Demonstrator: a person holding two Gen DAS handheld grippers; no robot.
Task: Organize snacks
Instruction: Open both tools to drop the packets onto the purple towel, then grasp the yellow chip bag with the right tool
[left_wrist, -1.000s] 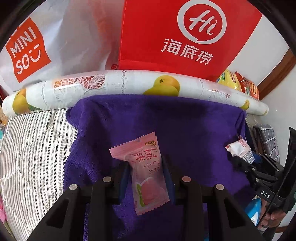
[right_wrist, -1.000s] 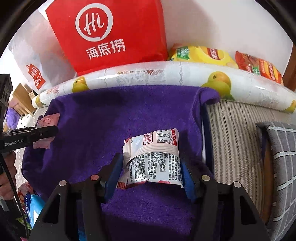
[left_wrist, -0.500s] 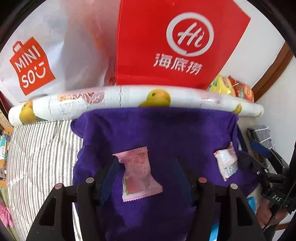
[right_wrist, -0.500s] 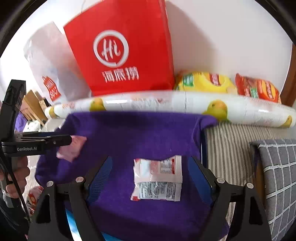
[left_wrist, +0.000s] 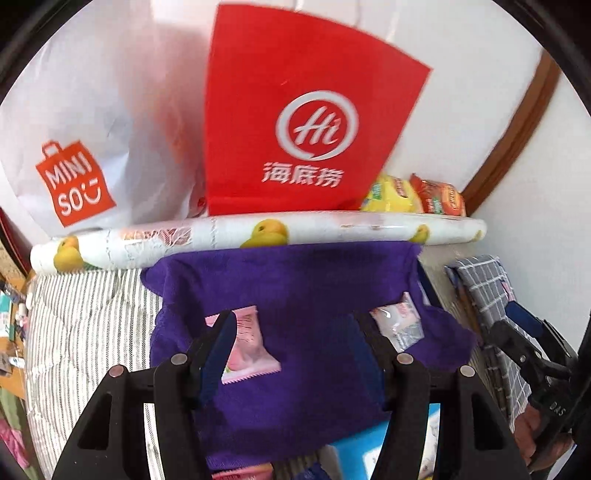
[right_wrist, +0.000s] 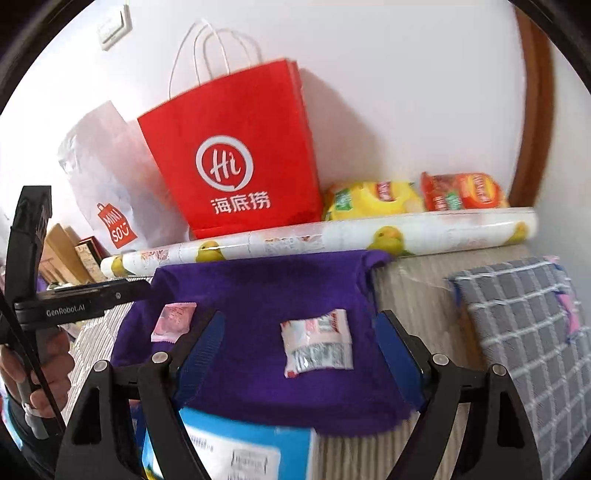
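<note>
A pink peach candy packet (left_wrist: 248, 347) lies on the purple towel (left_wrist: 303, 291) toward its left side; it also shows in the right wrist view (right_wrist: 173, 322). A white and red snack packet (right_wrist: 317, 343) lies on the towel (right_wrist: 258, 295) toward its right side, and shows in the left wrist view (left_wrist: 400, 325). My left gripper (left_wrist: 295, 339) is open and empty, drawn back above the towel's near edge. My right gripper (right_wrist: 299, 339) is open and empty, also drawn back. Both packets lie free.
A red Hi paper bag (right_wrist: 236, 162) and a white Miniso bag (left_wrist: 74, 147) stand behind a fruit-print roll (right_wrist: 332, 232). Yellow (right_wrist: 373, 197) and red (right_wrist: 461, 190) chip bags lie at the back right. A grey checked cloth (right_wrist: 528, 325) lies right; a blue box (right_wrist: 236, 446) is near.
Both grippers opened and let go of their packets, then pulled back and up from the towel. The pink and the white packets now lie on the towel.
</note>
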